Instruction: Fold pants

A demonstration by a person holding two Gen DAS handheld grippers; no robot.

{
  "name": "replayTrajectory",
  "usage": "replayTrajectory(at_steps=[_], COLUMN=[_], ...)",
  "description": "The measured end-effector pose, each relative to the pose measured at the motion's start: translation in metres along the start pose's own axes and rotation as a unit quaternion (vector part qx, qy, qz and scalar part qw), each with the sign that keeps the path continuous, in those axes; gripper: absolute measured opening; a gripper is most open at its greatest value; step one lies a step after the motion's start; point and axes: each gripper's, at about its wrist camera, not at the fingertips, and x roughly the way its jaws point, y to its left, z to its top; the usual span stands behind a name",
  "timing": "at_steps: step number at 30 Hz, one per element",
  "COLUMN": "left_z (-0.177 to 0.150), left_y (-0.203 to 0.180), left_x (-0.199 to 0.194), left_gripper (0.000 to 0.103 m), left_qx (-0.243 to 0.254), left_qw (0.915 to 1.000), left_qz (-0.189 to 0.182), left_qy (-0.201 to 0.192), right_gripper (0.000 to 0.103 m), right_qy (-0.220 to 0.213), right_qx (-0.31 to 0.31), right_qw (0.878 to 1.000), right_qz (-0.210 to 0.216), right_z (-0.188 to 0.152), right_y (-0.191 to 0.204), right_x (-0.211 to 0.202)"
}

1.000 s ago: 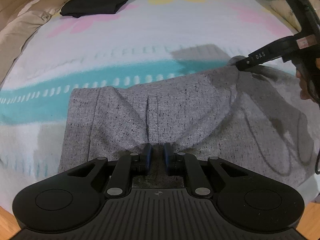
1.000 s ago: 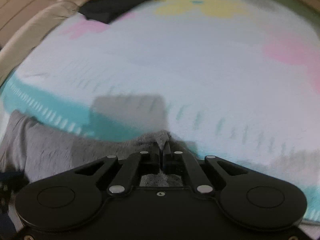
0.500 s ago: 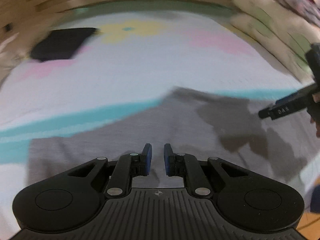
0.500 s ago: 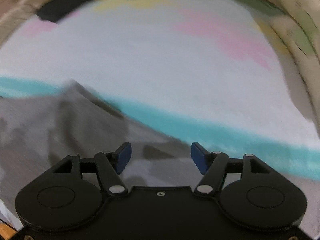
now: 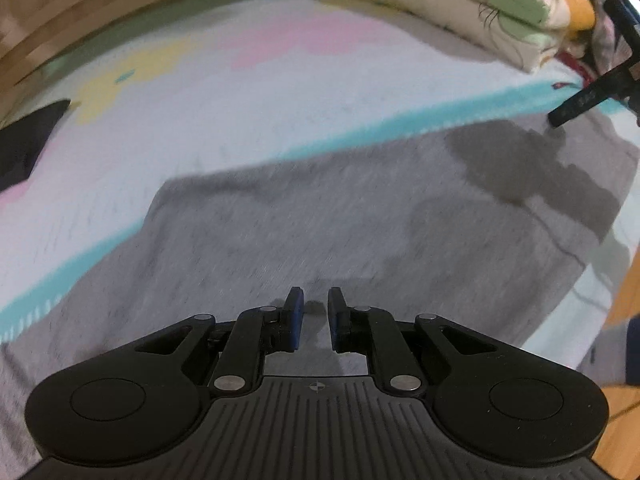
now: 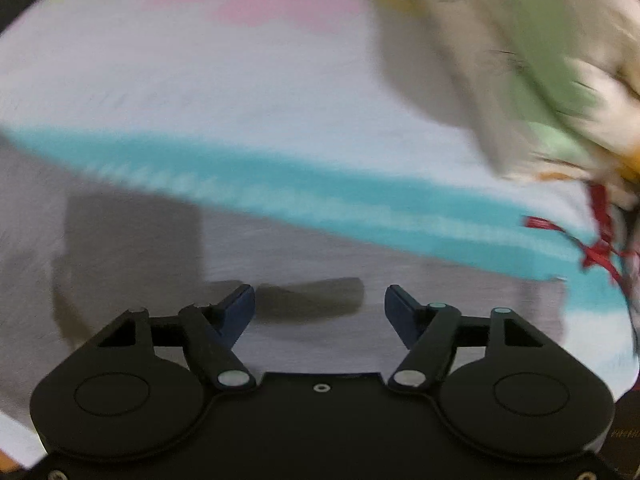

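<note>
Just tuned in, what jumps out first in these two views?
Grey pants spread across the bed's teal stripe, filling the near half of both views. The right gripper, jaws just opened and empty, hovers over them; a folded quilt sits at the far right.

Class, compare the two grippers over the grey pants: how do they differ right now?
The left gripper shows a narrow gap between its blue pads; the right gripper, just opening, stands wide. Left sits mid-fabric; right near the teal stripe. Neither pinches the grey pants.
</note>
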Motion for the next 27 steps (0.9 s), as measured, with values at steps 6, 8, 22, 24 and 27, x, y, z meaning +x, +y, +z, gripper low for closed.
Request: replayTrajectory(at_steps=[6,8,22,24,27], left_z=[0.007,0.004,0.002,0.002,0.003], left_y=[-0.007,-0.008,-0.016,-0.017,-0.017], left_x=[0.034,0.035,0.033,0.033,0.032], left_gripper=[0.013,0.013,0.014,0.014,0.014], left_qx=[-0.01,-0.013,0.029,0.031,0.032], left_qw=[0.9993,0.9998,0.9994,0.9993,0.9993], left_qz=[-0.001,0.008,0.015,0.016,0.017], left_qy=[0.037,0.013,-0.011,-0.012,-0.011], right_gripper=[0.073,0.073,0.064,0.059,0.047], right_qy=[-0.035,-0.043,-0.068,-0.073,-0.075], right_qx=[0.144,0.165,0.2,0.206,0.192], right_qw=[0.988,0.983,0.977,0.976,0.978], right_qz=[-0.048,-0.073,-0.01,-0.004,-0.003], right_z=[-0.025,-0.036,-0.081,-0.084,-0.086], right_y=[-0.118,-0.144,-0.193,-0.193,-0.19], right_x=[0.011,0.018,0.041,0.036,0.031])
